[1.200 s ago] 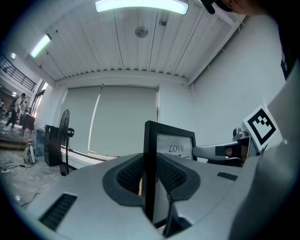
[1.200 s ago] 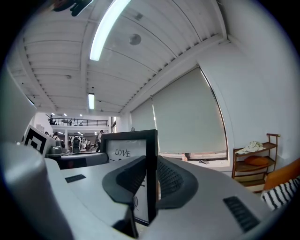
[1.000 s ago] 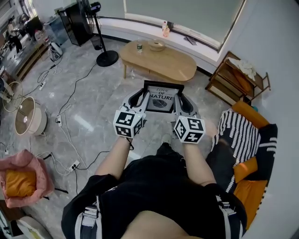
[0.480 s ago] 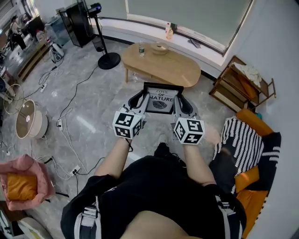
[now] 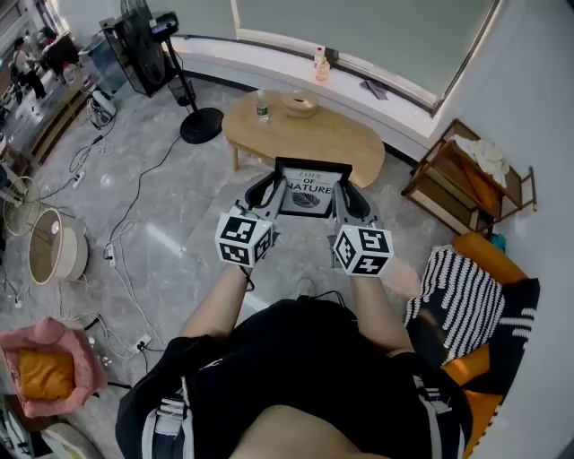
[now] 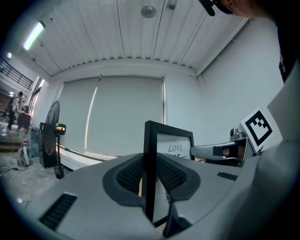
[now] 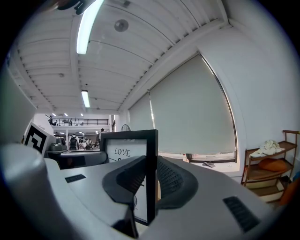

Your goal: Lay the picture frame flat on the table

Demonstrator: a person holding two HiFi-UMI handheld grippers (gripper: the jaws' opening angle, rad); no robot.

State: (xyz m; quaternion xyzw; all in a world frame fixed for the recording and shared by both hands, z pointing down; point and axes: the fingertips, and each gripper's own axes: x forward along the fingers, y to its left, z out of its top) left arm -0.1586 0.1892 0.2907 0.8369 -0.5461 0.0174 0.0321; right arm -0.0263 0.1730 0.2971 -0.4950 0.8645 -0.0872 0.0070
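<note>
Your left gripper (image 5: 268,190) and right gripper (image 5: 344,194) clamp the picture frame (image 5: 311,190) before the table (image 5: 336,142); bottle (image 5: 262,106) and bowl (image 5: 300,104) stand on it; grip unchanged.

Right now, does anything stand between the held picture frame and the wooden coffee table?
Nothing visible does. A bottle and a bowl stand at the far left part of the coffee table; the rest looks bare.

Grey marble floor (image 5: 170,224), standing fan (image 5: 201,125), wide blind-covered window (image 5: 359,27).
</note>
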